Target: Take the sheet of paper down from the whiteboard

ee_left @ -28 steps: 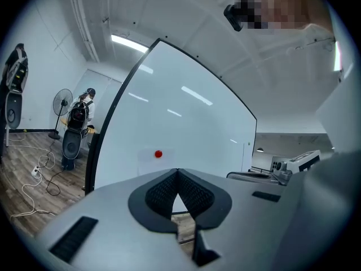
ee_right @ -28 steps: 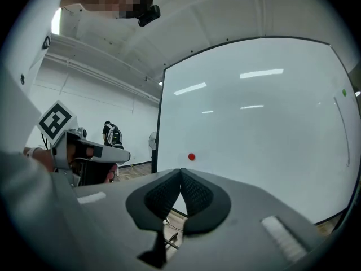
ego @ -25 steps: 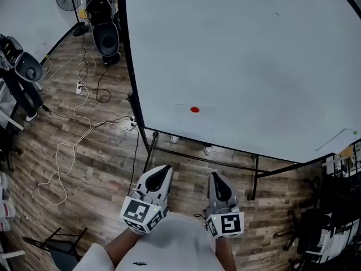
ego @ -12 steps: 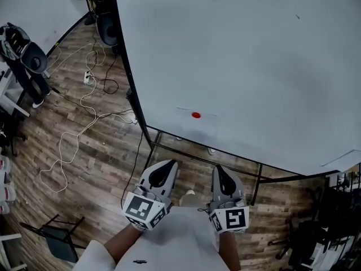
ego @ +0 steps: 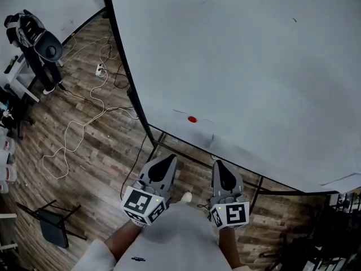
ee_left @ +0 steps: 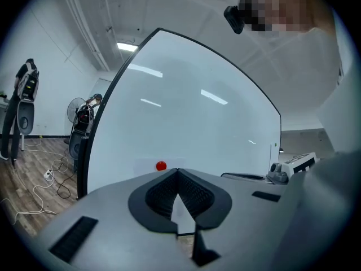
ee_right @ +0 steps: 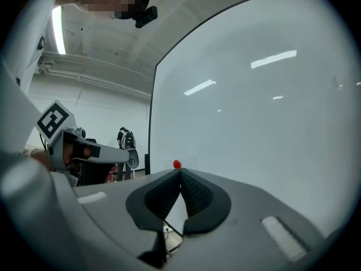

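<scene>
Left gripper (ego: 168,159) and right gripper (ego: 219,164) are held level, each closed on nothing. The sheet of paper (ego: 197,131) is seen straight ahead on the whiteboard (ego: 254,66), pinned by a red magnet (ego: 192,119), lying crosswise between both lines of aim; the right is judged better lined up.

Open air lies between the whiteboard (ego: 242,61) and the closed fingers of the left gripper (ego: 168,159) and right gripper (ego: 219,165), so the way ahead to the board's low edge is free, with only the black stand (ego: 225,164) crossing beneath. The board face is flat, with room on every side of the red magnet (ego: 192,119). To the left the floor (ego: 113,168) carries a loose white cable (ego: 83,124) and, nearer, a dark chair (ego: 51,231); dark clutter (ego: 321,236) crowds the near right.
</scene>
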### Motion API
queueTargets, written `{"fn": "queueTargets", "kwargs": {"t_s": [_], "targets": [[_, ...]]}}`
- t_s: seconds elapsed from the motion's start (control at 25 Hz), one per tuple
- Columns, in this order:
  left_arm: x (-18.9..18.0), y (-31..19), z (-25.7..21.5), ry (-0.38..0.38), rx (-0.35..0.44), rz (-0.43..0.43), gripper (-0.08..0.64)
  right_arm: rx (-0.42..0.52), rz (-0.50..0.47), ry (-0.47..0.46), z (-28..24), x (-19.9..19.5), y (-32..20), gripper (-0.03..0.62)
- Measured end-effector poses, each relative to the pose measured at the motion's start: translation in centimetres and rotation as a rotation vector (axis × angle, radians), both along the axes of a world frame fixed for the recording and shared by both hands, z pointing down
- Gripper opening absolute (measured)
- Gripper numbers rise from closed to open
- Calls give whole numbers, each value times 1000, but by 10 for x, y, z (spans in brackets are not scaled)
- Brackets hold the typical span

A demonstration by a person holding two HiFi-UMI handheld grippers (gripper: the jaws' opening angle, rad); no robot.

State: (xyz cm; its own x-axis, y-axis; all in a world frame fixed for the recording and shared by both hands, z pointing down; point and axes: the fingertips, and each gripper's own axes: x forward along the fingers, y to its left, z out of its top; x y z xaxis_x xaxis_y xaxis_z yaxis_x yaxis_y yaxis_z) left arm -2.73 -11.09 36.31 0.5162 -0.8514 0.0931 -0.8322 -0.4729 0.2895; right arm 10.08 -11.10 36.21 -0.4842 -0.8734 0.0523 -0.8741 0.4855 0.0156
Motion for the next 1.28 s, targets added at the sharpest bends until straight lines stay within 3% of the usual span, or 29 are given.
{"fn": "queueTargets", "kwargs": {"t_s": [0.6, 1.04, 1.28], "targets": [[9, -25, 4, -13, -15, -81, 8, -2, -39, -11, -1, 2, -17, 12], [19, -56, 21, -19, -58, -60, 8, -80, -12, 2, 36, 9, -47, 12], [21, -66, 30, -20, -94, -54, 8, -152, -4, 3, 63, 14, -70, 80]]}}
